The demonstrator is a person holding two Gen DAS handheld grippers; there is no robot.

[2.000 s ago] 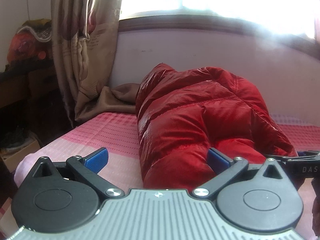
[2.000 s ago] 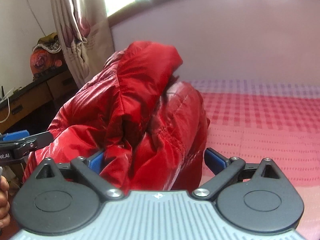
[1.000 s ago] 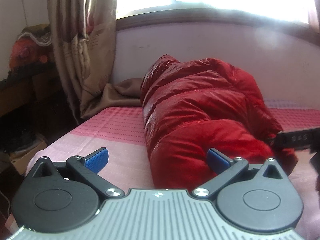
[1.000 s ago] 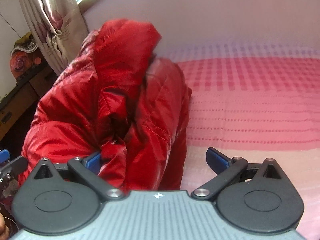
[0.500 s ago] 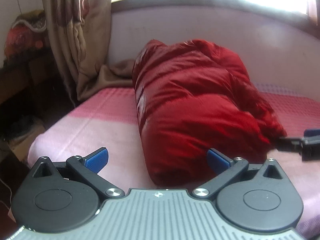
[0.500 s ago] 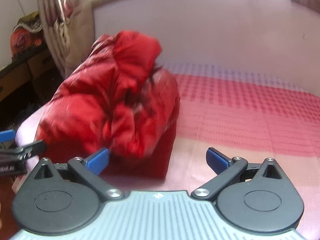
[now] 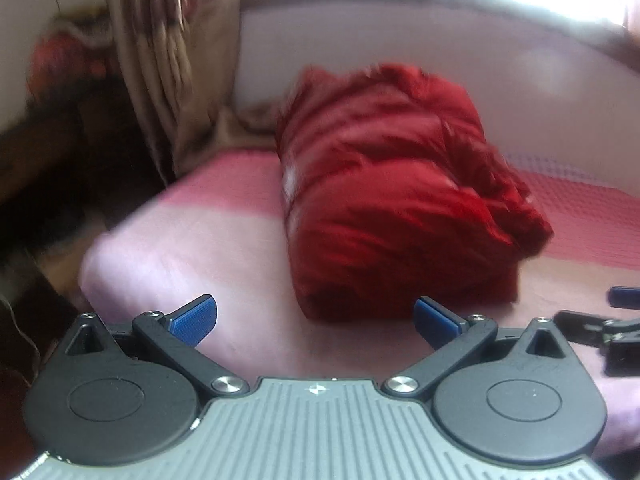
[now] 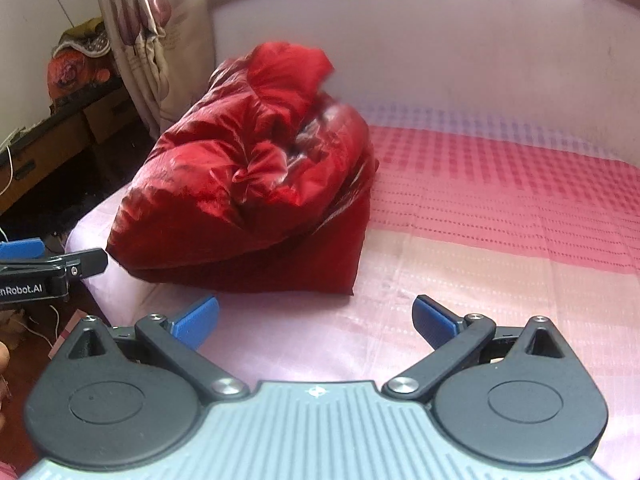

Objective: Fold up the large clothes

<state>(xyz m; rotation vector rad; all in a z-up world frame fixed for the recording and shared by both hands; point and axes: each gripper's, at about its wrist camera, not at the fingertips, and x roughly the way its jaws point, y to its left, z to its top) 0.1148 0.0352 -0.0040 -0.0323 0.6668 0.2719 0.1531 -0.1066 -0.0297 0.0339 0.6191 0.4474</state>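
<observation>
Bulky red quilted down jacket (image 8: 256,184) sits as a compact bundle on the pink checked bed cover (image 8: 500,208), toward the bed's corner nearest the beige patterned curtain (image 8: 140,36). Top layers are puffed and creased; the lower edge lies flat on the cover.

Left gripper (image 7: 316,316): jaws spread wide, nothing between them, held just short of the bundle's near end. Left view is motion-blurred, so fine detail of the fabric is not readable there.

Right gripper (image 8: 316,316): jaws also wide apart and empty, clear of the jacket, over bare bed cover. The other gripper shows at the left edge of this view, apart from the fabric.

Judgement: folding looks largely done; this reads as the release or check stage, both tools free of the cloth.

Next move, if any: the loose lobe on top may want pressing down or tucking. That calls for a low approach from both sides, jaws closing on the outer shell only, since the slick, springy filling is likely to puff open again.
</observation>
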